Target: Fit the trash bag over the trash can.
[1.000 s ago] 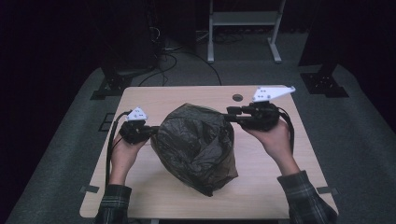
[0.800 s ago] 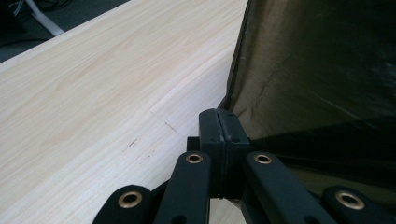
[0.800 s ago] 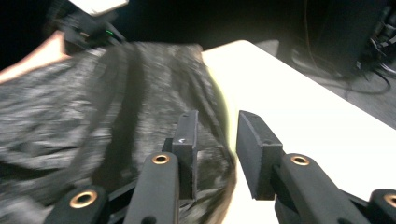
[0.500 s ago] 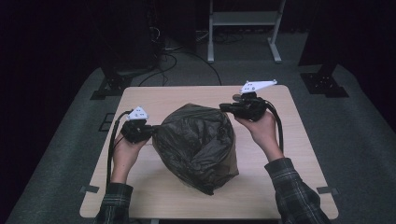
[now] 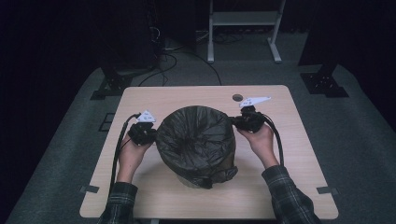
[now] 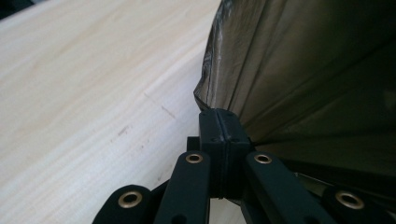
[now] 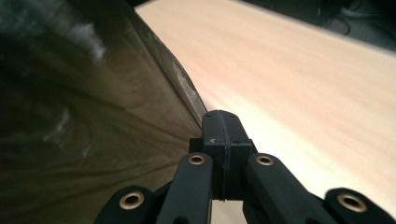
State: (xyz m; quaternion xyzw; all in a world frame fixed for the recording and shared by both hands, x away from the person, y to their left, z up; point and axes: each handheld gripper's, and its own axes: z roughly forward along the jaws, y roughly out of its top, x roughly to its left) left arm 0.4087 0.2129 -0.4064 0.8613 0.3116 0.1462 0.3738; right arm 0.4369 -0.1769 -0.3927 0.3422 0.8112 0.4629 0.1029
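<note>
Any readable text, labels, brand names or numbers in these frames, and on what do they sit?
None can be read.
Grey plate on the right gripper: faint dark specks, too small to read.
Grey plate on the left gripper: the same, illegible.
Black bag: no print visible.
Table: bare wood, no label.

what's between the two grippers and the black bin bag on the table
Nothing visible: the left gripper and right gripper each have their jaws shut on the edge of the thin dark plastic bin bag, one on each side.
</note>
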